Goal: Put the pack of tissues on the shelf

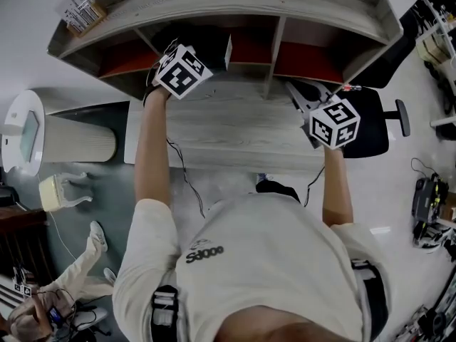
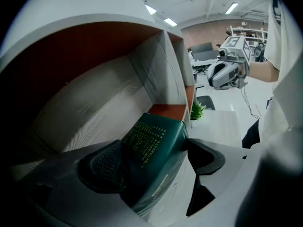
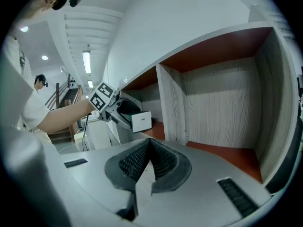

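Note:
The pack of tissues [image 2: 151, 150], dark green with small print, lies tilted between the jaws of my left gripper [image 2: 154, 145], which is shut on it. In the head view the left gripper [image 1: 206, 52] reaches into the middle compartment of the wooden shelf [image 1: 249, 6], and the pack's white end [image 1: 228, 52] shows there. From the right gripper view, the pack [image 3: 141, 121] is just above the compartment's red floor, in the left gripper [image 3: 124, 113]. My right gripper [image 3: 150, 143] is shut on nothing and hangs over the desk before the right compartment [image 3: 218, 93].
The shelf stands on a pale wooden desk [image 1: 235, 130]. A black office chair [image 1: 377, 120] is at the right, and a white ribbed cylinder [image 1: 71, 140] at the left. A small green plant [image 2: 198, 110] sits beyond the shelf. A box of small items [image 1: 82, 11] rests on the shelf top.

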Demonstrator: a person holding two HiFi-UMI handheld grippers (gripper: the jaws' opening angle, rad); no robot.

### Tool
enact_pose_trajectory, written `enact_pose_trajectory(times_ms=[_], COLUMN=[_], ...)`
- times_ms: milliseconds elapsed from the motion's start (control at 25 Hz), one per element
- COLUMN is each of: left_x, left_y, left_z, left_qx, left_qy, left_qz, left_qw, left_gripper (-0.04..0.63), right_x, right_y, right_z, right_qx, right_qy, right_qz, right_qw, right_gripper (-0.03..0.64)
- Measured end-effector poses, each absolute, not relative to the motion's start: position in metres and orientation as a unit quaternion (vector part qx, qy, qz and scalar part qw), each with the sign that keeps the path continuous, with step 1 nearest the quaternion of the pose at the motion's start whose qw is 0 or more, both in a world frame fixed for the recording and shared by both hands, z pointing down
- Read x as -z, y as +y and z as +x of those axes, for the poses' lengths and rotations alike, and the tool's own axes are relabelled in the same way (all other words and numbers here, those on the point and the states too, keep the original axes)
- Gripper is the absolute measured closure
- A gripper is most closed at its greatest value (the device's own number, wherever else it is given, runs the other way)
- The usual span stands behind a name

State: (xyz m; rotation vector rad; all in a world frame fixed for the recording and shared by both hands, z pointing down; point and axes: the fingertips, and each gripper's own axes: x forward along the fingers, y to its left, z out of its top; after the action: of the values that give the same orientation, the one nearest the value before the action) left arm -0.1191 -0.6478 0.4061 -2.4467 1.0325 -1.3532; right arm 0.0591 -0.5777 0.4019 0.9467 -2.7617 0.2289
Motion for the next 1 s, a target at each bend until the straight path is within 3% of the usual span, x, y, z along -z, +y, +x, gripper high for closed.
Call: enact_pose_trajectory(times_ms=[480, 1000], left_x=[-0.405, -0.374], left_y=[-0.725, -0.690], left_z=[-0.139, -0.143], left_qx=[0.446, 0.385], left_qy=[0.406, 0.462], left_qz=[-0.791, -0.772], left_qw=[0.100, 0.208], left_gripper=[0.140, 0.137], right_x=[-0.408, -0.387], right_y=[-0.586, -0.543], right_z=[0.083, 0.076], right_qx=[-0.085, -0.062], right_qy=[-0.926, -0.921], right_qz=[0.351, 0.373], right_qw=[0.110, 0.091], right_gripper=[0.620, 0.618])
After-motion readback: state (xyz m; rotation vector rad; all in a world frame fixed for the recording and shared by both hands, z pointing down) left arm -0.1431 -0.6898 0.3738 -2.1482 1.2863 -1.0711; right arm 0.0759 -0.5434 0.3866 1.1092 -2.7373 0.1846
